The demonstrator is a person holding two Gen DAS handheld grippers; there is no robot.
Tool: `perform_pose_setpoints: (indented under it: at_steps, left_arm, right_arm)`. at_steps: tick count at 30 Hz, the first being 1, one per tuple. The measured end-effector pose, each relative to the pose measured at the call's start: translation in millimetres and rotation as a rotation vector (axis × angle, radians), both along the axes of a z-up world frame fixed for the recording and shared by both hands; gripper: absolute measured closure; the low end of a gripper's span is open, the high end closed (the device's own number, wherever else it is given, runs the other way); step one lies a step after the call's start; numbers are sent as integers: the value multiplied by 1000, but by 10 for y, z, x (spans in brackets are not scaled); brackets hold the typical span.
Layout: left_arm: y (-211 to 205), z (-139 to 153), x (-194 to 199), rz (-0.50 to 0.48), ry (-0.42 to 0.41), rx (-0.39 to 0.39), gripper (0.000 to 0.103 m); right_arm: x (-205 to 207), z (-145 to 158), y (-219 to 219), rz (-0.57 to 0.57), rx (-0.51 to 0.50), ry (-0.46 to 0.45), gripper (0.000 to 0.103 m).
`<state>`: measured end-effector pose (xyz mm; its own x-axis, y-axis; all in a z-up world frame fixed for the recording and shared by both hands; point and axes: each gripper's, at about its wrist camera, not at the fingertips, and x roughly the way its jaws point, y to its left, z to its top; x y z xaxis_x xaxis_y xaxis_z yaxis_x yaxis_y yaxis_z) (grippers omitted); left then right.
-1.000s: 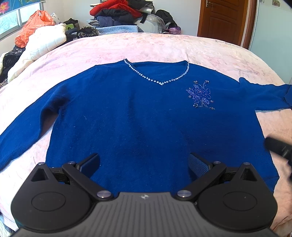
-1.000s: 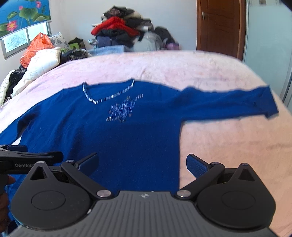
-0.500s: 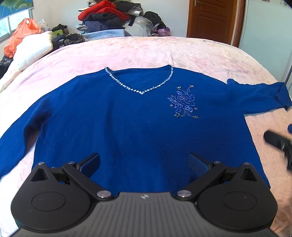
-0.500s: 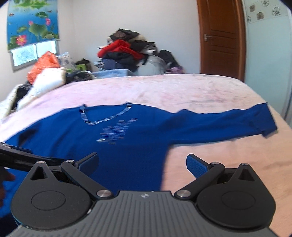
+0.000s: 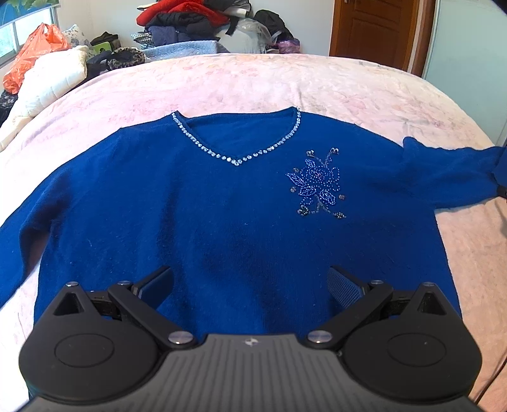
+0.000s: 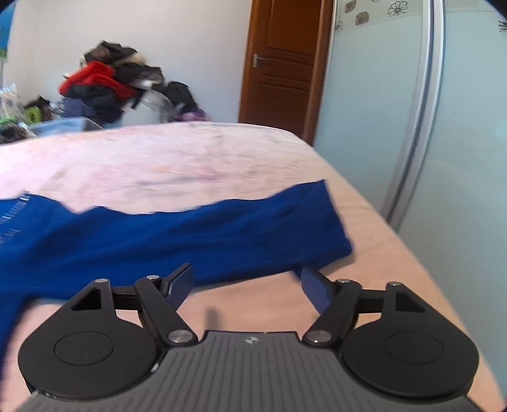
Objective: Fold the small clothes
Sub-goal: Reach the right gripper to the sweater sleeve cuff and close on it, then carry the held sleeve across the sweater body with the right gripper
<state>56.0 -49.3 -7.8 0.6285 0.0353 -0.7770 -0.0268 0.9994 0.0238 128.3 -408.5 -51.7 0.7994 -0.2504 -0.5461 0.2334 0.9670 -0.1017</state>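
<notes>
Sweater sleeve (image 6: 221, 234) lies just ahead of right tool (image 6: 245, 285).

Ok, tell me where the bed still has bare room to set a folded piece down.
Bare pink bedspread lies beyond the blue sweater's neckline, up to the clothes pile. Another free strip runs in front of the right sleeve, toward the glass door. The left edge by the white quilt is crowded.

A wide bed covered with a pale pink, faintly flowered blanket (image 5: 317, 85) carries a deep blue knitted V-neck sweater (image 5: 221, 215), spread flat, front up, both sleeves stretched out sideways. A white quilted duvet (image 5: 47, 82) lies at the bed's far left edge beside an orange plastic bag (image 5: 31, 54).
</notes>
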Motion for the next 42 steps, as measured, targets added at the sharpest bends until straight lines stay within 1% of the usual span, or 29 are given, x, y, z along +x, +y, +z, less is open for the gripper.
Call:
perform_pose_setpoints:
  at_steps: [5,7,10,12,14,15,17,19,20,22,24,25,27,30,33,37,42]
  left_arm:
    - [-84,-25,60,-18,13,25,0]
    - [-101,-35,73,-21,18,33,0]
    - [-103,-47,95,-17,21,40,0]
    - [-90,-57,116,-11,27,38,0]
    - [-72,-67,133,-6,31,35,0]
    - [-63,-71,139,-4,33,34,0]
    - [-51,-77,153,1,37,32,0]
    - [-35,-77,160,4,36,27,0]
    - [-28,-74,160,5,35,26,0]
    - [-8,-66,160,8,31,27,0]
    - [24,-57,164,16,25,26,0]
    - [40,-55,168,20,23,24,0]
    - [82,-47,179,31,21,23,0]
    - [143,-30,194,48,9,25,0]
    - [206,-26,204,66,2,30,0]
    - [285,-46,205,82,11,15,0]
    - [366,-60,188,96,18,19,0]
  right_arm:
    - [294,-120,-123,9,-96,39,29]
    - [390,-160,-182,13,-99,58,29]
    - [475,-148,-307,19,-76,48,30]
    - [511,-138,-400,22,-33,43,37]
    - [523,-114,-480,12,11,37,55]
    - [520,-102,-509,3,19,33,61]
    - [501,-72,-559,-9,46,24,85]
    - [452,-41,-618,-22,97,2,94]
    - [419,-14,-646,-29,125,-12,96]
    - [363,49,-700,-30,207,-36,97]
    - [288,130,-756,-10,340,-66,97]
    - [269,164,-763,1,389,-77,97]
    - [236,233,-750,29,473,-93,97]
    - [203,314,-664,102,631,-113,96]
    - [195,399,-430,193,716,-113,96]
    - [200,459,-28,327,819,-89,96]
    - [328,425,505,459,934,-37,96]
